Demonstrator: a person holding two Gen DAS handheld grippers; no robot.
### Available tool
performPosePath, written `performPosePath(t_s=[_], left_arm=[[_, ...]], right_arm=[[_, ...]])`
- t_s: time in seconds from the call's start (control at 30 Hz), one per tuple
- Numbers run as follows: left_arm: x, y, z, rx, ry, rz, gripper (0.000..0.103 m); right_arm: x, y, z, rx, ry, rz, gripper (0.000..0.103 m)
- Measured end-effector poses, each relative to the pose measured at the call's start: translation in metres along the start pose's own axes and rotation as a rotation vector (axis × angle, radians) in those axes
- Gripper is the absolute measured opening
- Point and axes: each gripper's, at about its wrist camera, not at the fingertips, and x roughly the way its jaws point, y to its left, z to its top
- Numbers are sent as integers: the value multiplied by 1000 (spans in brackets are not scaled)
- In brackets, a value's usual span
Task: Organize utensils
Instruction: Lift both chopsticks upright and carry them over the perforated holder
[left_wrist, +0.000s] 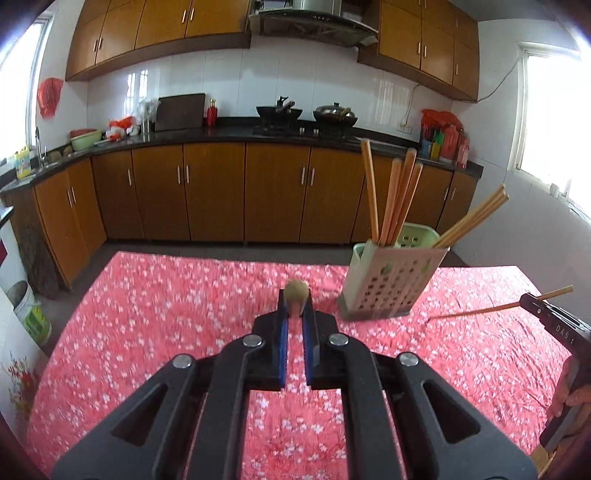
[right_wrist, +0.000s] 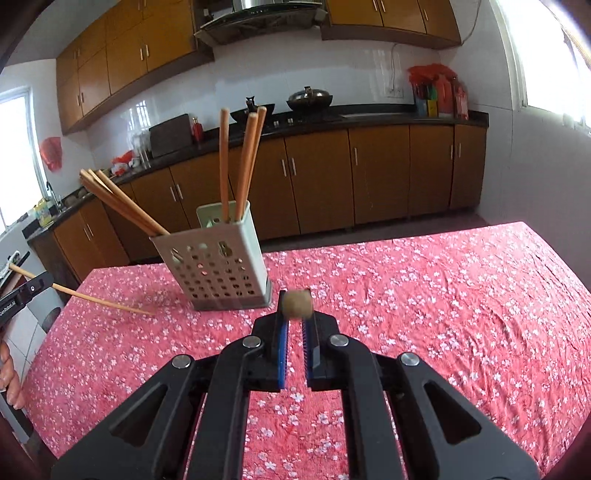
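While both grippers hover over the floral tablecloth (left_wrist: 147, 295), the left gripper (left_wrist: 295, 308) and right gripper (right_wrist: 295, 310) each pinch a chopstick end-on; the perforated holder (right_wrist: 218, 266), mid-frame, bristles with more chopsticks (right_wrist: 240, 162).

Sunlit kitchen, wooden cabinets (left_wrist: 214, 192)

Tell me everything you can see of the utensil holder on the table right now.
The utensil holder is a pale, plastic-looking box with rows of small holes in its front wall and a darker base. It stands upright on the red floral tablecloth. Several wooden chopsticks stand in it, some near upright, a bundle leaning steeply sideways over one corner. Neither gripper touches it.
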Motion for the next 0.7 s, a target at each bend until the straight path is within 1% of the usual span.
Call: performPosePath(t_s=[0.2, 0.37, 0.47, 0.7], left_arm=[[-1, -4, 8, 5, -18, -11, 8], [-2, -8, 13, -12, -25, -45, 8], [-8, -11, 20, -24, -44, -76, 8], [-26, -33, 46, -22, -108, -180, 8]], right_arm=[[-2, 1, 5, 15, -22, 21, 7], [-10, 5, 15, 25, -64, 42, 7], [-22, 4, 28, 37, -104, 71, 7], [-44, 17, 54, 41, -205, 142, 7]])
